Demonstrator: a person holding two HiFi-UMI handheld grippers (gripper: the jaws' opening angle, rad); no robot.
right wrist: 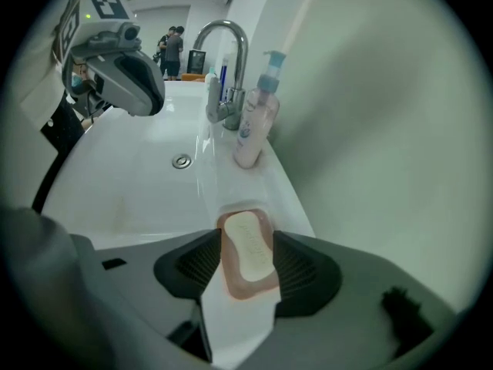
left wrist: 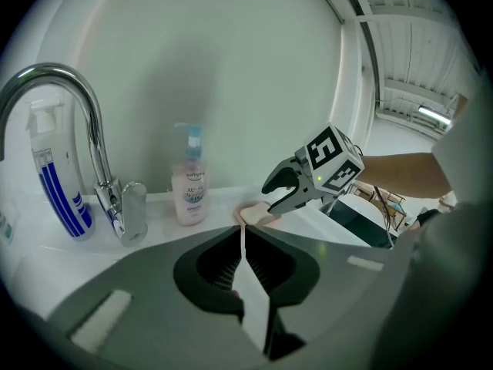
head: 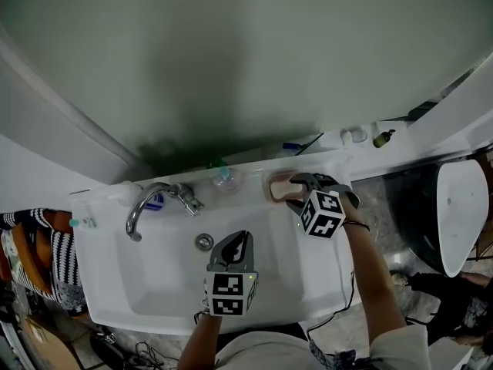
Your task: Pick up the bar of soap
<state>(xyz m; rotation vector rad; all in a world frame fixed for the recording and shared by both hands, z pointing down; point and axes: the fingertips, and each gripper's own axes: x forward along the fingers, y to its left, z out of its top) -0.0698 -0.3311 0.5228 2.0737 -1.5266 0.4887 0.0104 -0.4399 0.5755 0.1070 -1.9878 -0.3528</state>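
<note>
A cream bar of soap (right wrist: 248,251) lies in a pink dish (right wrist: 249,287) on the sink's back ledge. My right gripper (right wrist: 247,237) is open, one jaw on each side of the soap and the dish's rim; contact cannot be made out. In the head view this gripper (head: 291,194) sits over the dish (head: 275,185) at the sink's right rear. My left gripper (head: 237,242) hovers over the basin, shut with nothing in it; its pads meet in the left gripper view (left wrist: 243,236), which also shows the right gripper (left wrist: 280,193) over the dish (left wrist: 254,216).
A chrome faucet (head: 146,206) stands at the back left of the white sink (head: 154,291). A pink pump bottle (right wrist: 254,129) stands between faucet and dish. A blue-striped bottle (left wrist: 58,183) stands behind the faucet. The drain (head: 203,242) lies mid-basin.
</note>
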